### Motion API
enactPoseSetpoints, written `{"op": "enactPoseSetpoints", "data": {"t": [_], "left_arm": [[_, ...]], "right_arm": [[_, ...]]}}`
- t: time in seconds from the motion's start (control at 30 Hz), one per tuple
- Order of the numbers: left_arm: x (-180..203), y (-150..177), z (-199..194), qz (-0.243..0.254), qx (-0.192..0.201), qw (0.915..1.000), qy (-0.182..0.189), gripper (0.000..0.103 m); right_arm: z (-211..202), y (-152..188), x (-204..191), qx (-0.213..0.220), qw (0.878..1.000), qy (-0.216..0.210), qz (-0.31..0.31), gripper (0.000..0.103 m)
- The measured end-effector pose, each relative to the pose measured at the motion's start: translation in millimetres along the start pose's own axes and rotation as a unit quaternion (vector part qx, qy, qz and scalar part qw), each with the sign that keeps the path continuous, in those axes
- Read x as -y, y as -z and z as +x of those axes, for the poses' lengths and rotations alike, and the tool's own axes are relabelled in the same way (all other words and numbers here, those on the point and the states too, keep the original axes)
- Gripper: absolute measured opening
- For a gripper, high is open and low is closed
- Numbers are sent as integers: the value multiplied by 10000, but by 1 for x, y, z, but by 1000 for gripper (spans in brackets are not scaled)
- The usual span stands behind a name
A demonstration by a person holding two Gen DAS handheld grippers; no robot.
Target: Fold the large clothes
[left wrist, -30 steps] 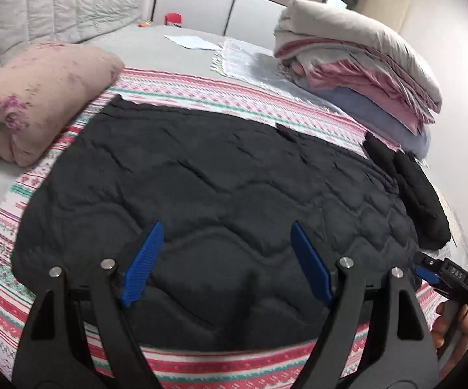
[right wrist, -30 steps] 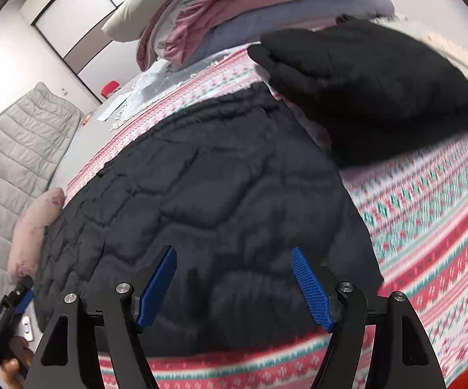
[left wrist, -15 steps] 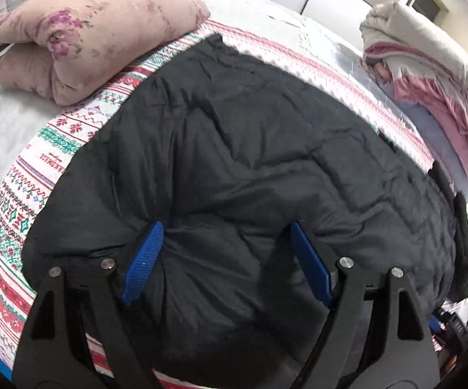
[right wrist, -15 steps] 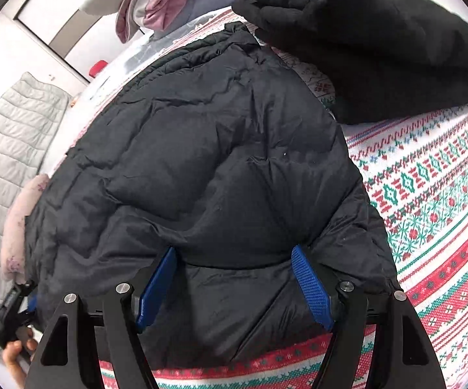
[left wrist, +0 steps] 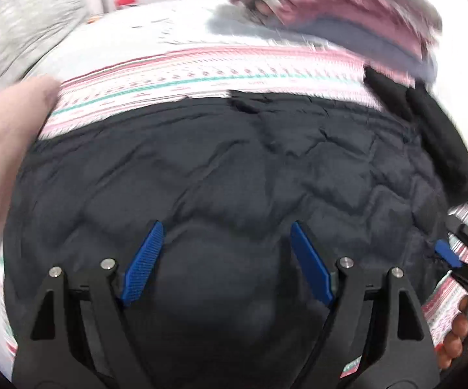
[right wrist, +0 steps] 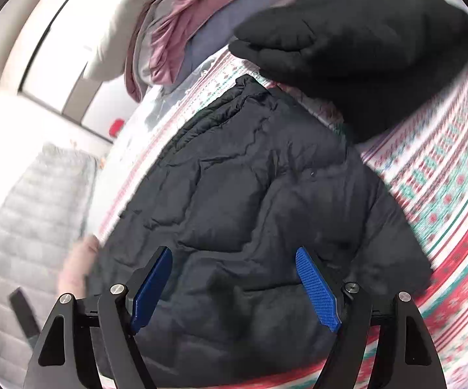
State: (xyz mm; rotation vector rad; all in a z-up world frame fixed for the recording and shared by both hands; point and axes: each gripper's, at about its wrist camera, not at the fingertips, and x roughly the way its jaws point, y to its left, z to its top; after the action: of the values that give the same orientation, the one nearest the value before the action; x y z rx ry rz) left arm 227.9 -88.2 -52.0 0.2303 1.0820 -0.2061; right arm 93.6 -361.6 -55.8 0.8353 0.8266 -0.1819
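While we hold both tools low over the near edge of the bed, the left tool [left wrist: 226, 259] has its blue fingers [left wrist: 143, 264] spread wide apart with nothing between them, and the right tool [right wrist: 234, 287] stands the same way, apart and gripping nothing. Under both lies the black quilted jacket [left wrist: 234, 175], spread flat on the patterned blanket [left wrist: 201, 74] and reaching the near edge. At the right edge of the left wrist view we see the right tool and a few fingertips of our right hand [left wrist: 456, 334] beside the jacket. Just past the jacket's far right corner sits a folded black garment [right wrist: 363, 48], close beside it. On the left side rests a pink pillow [left wrist: 4, 149], blurred. Farther back, a stack of folded bedding [left wrist: 347, 9] rises at the bed's far right corner.
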Motion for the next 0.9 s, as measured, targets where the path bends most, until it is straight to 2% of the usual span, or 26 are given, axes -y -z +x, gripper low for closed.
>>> {"op": "enactPoseSetpoints", "data": {"t": [0.03, 0.1, 0.17, 0.27, 0.4, 0.5, 0.57, 0.7, 0.83, 0.9], "left_arm": [[4, -12, 11, 80, -89, 9996, -266, 81], [3, -22, 24, 78, -166, 9984, -529, 81], [-2, -31, 45, -95, -384, 9982, -444, 81], [-6, -31, 62, -306, -448, 9978, -383, 85], [-2, -25, 68, -195, -418, 9982, -391, 87], [-8, -35, 64, -390, -580, 9972, -254, 87], [-14, -48, 61, -561, -519, 9969, -160, 87], [-8, -77, 63, -573, -421, 9970, -289, 87], [-5, -89, 90, -638, -704, 9946, -410, 87], [-5, -90, 102, -635, -726, 9940, -517, 87]], "right_arm": [[-2, -1, -2, 59, 10000, -5, 14, 81], [0, 0, -7, 111, 9999, -37, 19, 81], [4, 1, -10, 43, 9999, -110, 31, 82], [13, 3, -12, -108, 9999, -15, -71, 82], [27, 6, -14, -335, 9987, 272, -270, 82], [29, 9, -17, -343, 9983, 366, -311, 82], [29, 10, -19, -331, 9982, 387, -324, 82], [28, 8, -19, -329, 9986, 305, -264, 82], [27, 5, -15, -345, 9990, 236, -162, 82], [28, 6, -16, -356, 9988, 267, -209, 82]]}}
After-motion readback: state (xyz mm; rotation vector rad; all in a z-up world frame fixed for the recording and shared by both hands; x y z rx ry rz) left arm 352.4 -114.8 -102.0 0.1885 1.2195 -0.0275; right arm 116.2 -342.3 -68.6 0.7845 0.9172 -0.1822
